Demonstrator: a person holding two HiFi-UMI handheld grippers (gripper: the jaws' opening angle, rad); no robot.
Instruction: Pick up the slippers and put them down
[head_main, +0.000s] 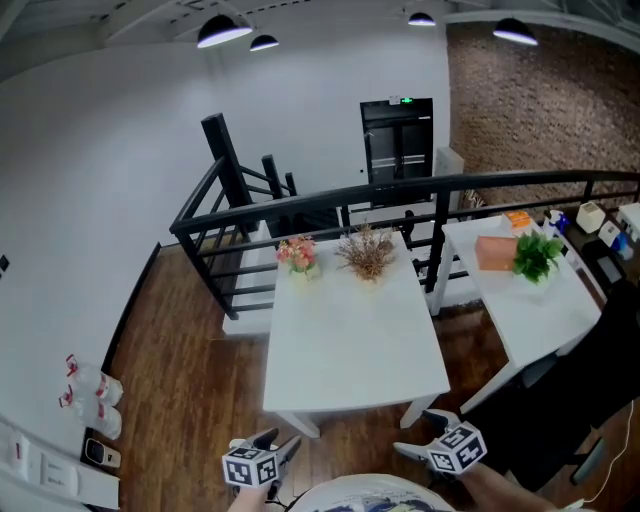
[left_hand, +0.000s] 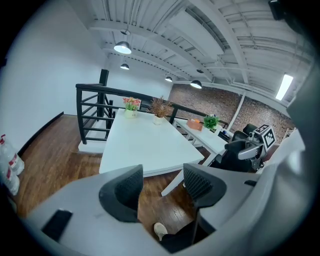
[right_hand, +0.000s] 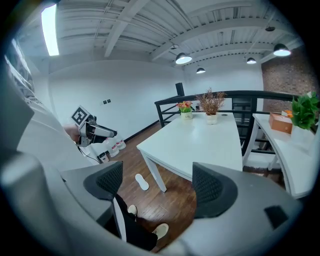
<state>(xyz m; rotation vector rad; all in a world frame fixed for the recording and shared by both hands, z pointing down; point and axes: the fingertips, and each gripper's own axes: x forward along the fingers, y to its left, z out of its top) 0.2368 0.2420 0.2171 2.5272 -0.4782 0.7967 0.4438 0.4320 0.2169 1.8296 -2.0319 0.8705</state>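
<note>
One white slipper (right_hand: 142, 182) lies flat on the wooden floor beside the near leg of the white table (right_hand: 200, 142); I see no second slipper, and the head view shows none. My left gripper (left_hand: 162, 182) is open and holds nothing, hanging over the floor before the table's near edge. My right gripper (right_hand: 157, 174) is open too, with the slipper far below between its fingers. In the head view both grippers (head_main: 268, 452) (head_main: 432, 447) are low, close to my body. Beige shoe toes (right_hand: 161, 230) (left_hand: 160, 230) show on my feet.
The white table (head_main: 350, 340) carries a pink flower pot (head_main: 298, 256) and dried flowers (head_main: 367, 255). A second table (head_main: 540, 300) at the right holds a green plant (head_main: 535, 256). A black railing (head_main: 300, 215) runs behind. Bottles (head_main: 95, 390) stand by the left wall.
</note>
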